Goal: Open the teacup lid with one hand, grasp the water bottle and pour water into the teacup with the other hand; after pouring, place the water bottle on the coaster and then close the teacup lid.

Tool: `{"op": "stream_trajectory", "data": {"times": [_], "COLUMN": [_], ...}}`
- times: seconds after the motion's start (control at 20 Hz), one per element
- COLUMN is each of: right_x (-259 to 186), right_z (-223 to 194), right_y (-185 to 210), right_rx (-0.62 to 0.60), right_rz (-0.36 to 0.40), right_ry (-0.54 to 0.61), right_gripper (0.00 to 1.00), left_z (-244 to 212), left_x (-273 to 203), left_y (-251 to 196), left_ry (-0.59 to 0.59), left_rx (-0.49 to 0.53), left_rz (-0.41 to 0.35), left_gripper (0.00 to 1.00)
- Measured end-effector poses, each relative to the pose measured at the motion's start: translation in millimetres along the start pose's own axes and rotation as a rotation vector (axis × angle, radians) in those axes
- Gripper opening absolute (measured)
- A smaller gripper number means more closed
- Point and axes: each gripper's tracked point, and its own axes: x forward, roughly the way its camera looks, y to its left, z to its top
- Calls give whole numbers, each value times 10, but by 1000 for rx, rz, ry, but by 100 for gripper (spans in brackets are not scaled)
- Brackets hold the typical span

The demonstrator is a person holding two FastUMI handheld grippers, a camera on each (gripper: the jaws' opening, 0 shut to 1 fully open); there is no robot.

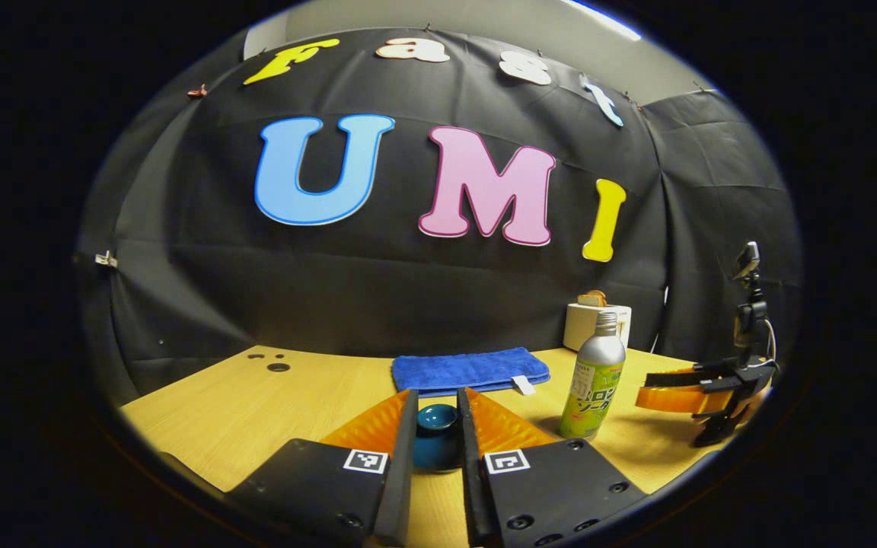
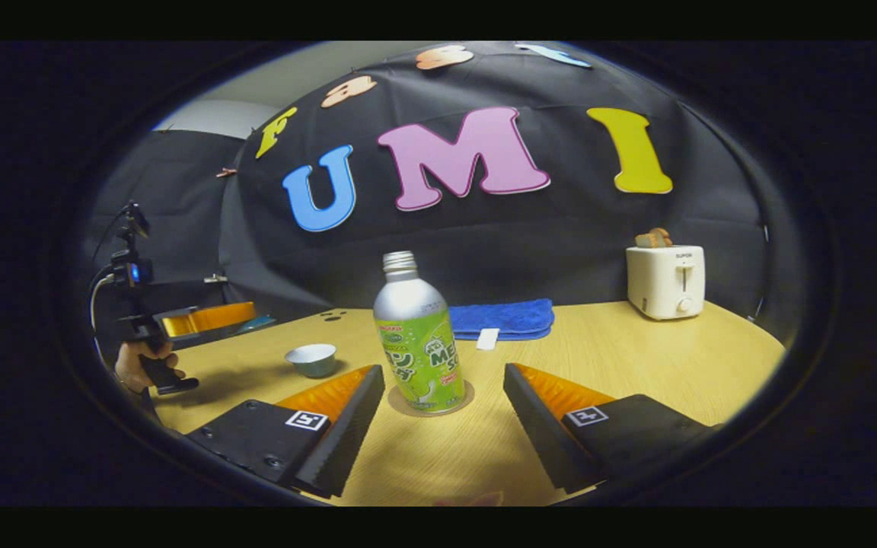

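Water bottle upright on its coaster — lid held aloft

Right claw [image 2: 438, 426] spread, level, facing the water bottle [image 2: 417, 342] on the coaster [image 2: 400, 405]; left claw [image 1: 436, 441] pinching the teacup lid [image 1: 437, 435], teacup [image 2: 312, 358] open on the table [image 2: 636, 358].

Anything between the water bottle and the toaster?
No. Right gripper view: bare wooden table between water bottle and toaster; the blue towel lies farther back.

Recording booth, black cloth wall [image 1: 423, 304], wooden table [image 2: 636, 358]

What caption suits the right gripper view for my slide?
Open right gripper faces the water bottle standing on its coaster.
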Motion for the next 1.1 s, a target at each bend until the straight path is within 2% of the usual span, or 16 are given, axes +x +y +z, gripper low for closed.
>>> {"op": "stream_trajectory", "data": {"times": [0.05,0.1,0.25,0.5,0.55,0.6,0.7,0.75,0.9,0.95,1.0,1.1], "right_x": [-71,-126,-218,-255,-259,-253,-249,-246,-265,-253,-252,-255], "right_z": [48,92,6,48,52,60,60,59,58,59,56,59], "right_y": [3,20,23,-41,-74,-83,-75,-79,-72,-73,-74,-73], "right_rx": [-13,-36,-125,-121,-119,-119,-119,-120,-119,-119,-119,-119], "right_rz": [-12,-17,-37,-87,-103,-108,-108,-108,-106,-105,-105,-104], "right_ry": [-30,-66,-54,-61,-63,-63,-63,-64,-63,-63,-63,-62], "right_gripper": [97,97,97,96,96,96,96,96,96,96,96,96], "left_z": [-41,-102,-250,-450,-478,-512,-595,-613,-598,-618,-606,-619], "left_x": [93,173,335,456,474,491,526,546,580,590,578,582], "left_y": [-11,-28,-57,-2,0,3,-4,-19,5,6,-7,-6], "left_ry": [15,30,65,109,114,121,143,150,146,153,152,159], "left_rx": [13,17,1,18,18,24,35,37,80,88,91,101], "left_rz": [-7,-15,-21,11,14,20,22,19,34,36,37,41], "left_gripper": [35,29,32,32,35,32,35,32,32,35,32,33]}}
